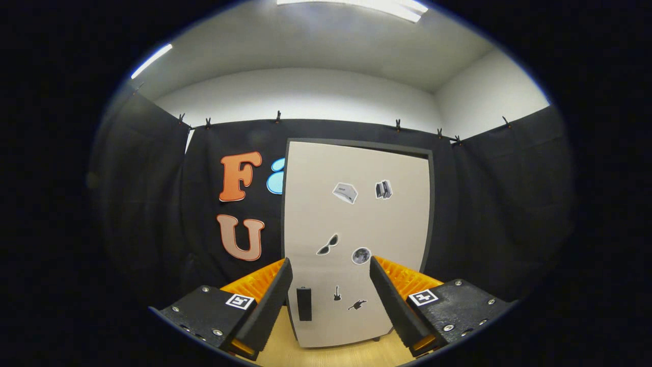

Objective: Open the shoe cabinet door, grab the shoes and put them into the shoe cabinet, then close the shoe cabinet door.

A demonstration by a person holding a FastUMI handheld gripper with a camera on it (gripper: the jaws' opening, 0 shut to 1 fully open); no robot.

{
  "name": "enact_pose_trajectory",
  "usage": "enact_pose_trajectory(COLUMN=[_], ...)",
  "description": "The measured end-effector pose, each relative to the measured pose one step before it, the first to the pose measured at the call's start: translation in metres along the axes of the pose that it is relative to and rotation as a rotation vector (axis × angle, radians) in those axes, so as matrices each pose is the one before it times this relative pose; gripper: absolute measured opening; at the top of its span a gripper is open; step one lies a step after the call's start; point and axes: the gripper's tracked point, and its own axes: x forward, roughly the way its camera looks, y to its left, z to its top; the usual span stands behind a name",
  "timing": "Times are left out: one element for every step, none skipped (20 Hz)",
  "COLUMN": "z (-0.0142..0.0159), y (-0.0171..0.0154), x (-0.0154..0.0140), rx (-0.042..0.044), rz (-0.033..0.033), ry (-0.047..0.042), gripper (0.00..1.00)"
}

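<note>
Straight ahead of the gripper (331, 285) stands the shoe cabinet (356, 239), door closed and dotted with stickers (345, 192), on a wooden floor (326, 354). A dark handle (304, 304) lies between the wide-apart fingers, which hold nothing.

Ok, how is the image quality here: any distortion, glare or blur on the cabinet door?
Gripper view: fisheye bends the door edges and the booth walls; ceiling lights blow out, but there is no glare on the door. Door, stickers and handle are sharp and evenly lit. The open gripper fingers frame the handle, slightly soft.
</note>
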Motion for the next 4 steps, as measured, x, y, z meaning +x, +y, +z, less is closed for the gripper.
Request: enact_pose_trajectory(z=[0.00105, -0.00036, -0.00134, -0.00134], y=[-0.00342, -0.00393, -0.00419, -0.00365], x=[-0.00801, -0.00551, -0.00555, -0.00393], rx=[-0.00607, -0.00447, -0.00204, -0.00027], rz=[-0.00817, -0.01086, -0.01154, -0.00965], ry=[0.00027, 0.00503, 0.00655, 0.00552], gripper=[0.95, 0.95, 0.95, 0.95])
